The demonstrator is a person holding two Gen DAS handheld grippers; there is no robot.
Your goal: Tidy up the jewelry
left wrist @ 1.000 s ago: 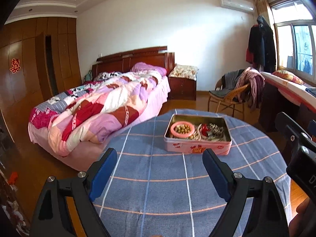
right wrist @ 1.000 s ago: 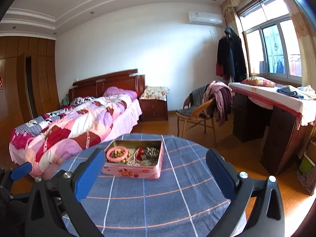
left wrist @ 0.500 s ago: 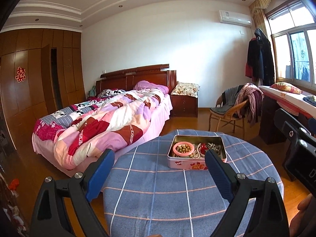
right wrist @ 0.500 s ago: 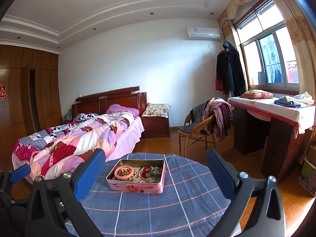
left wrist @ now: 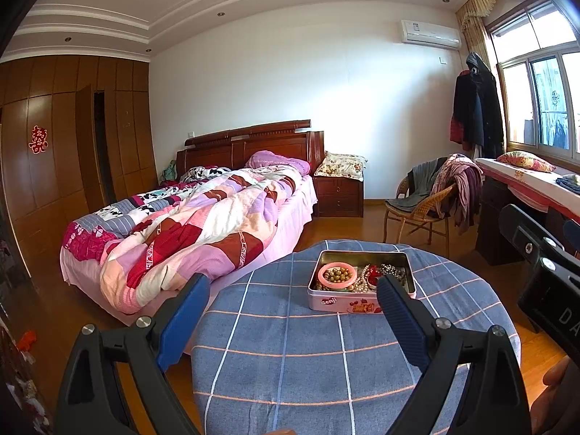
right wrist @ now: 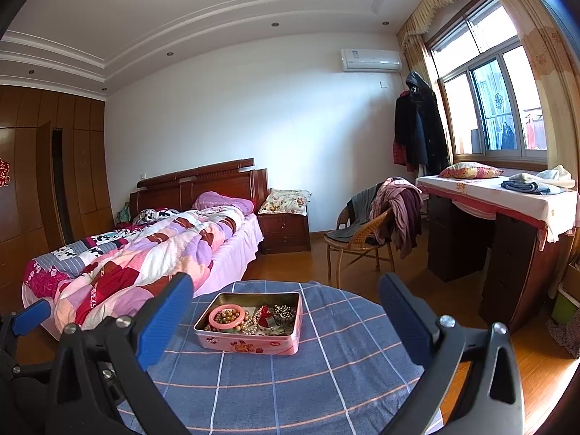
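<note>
while both hand-held grippers [left wrist: 291,304] [right wrist: 284,308] gape empty, a jewelry tin [right wrist: 250,326] sits on the checked tablecloth [right wrist: 326,369] beside a bed [right wrist: 145,250].

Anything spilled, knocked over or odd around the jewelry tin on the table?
Nothing stands out. The pink tin sits flat on the blue checked tablecloth with the pink bangle and the beads inside it, none on the cloth. The left gripper and the right gripper are open and empty.

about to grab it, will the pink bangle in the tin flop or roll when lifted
The pink bangle looks like a rigid, smooth ring, so it should keep its shape but may slip between fingers. It lies flat on loose beads in the tin, so strands could snag. Set on edge, it would probably roll.
</note>
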